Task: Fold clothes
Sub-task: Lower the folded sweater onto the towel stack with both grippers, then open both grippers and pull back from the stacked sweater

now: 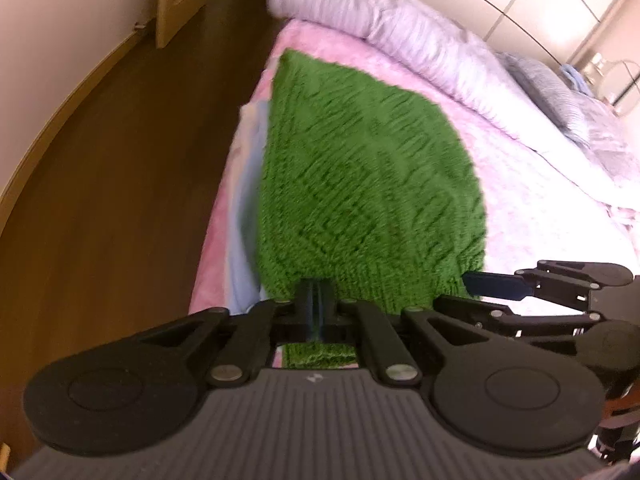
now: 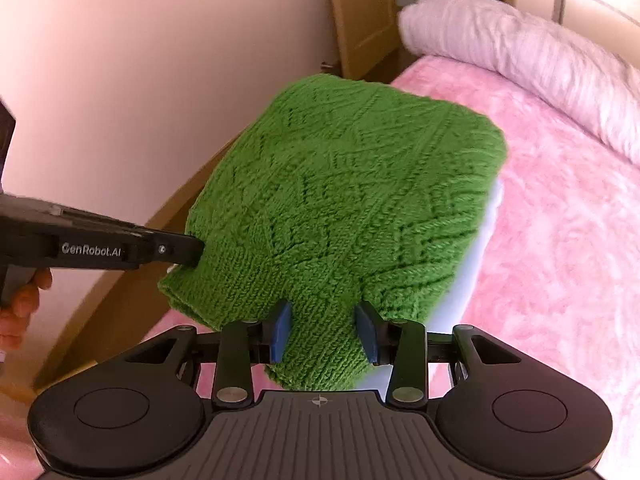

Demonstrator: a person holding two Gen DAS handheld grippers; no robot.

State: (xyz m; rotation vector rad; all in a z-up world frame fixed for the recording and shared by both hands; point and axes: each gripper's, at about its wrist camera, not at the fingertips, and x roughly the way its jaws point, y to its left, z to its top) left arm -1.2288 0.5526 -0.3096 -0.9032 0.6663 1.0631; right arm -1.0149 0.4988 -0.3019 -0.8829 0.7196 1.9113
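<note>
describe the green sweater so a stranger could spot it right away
Find the pink bed with a rolled quilt at its far end. At the near edge, over a pale blue cloth, lies the green sweater. It is the only green, chunky knit thing there.

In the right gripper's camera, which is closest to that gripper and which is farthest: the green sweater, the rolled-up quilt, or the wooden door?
1. Green sweater: between the right gripper fingers, touching.
2. Rolled quilt: upper right, across the pink bed.
3. Wooden door: top centre, beyond the bed.
</note>
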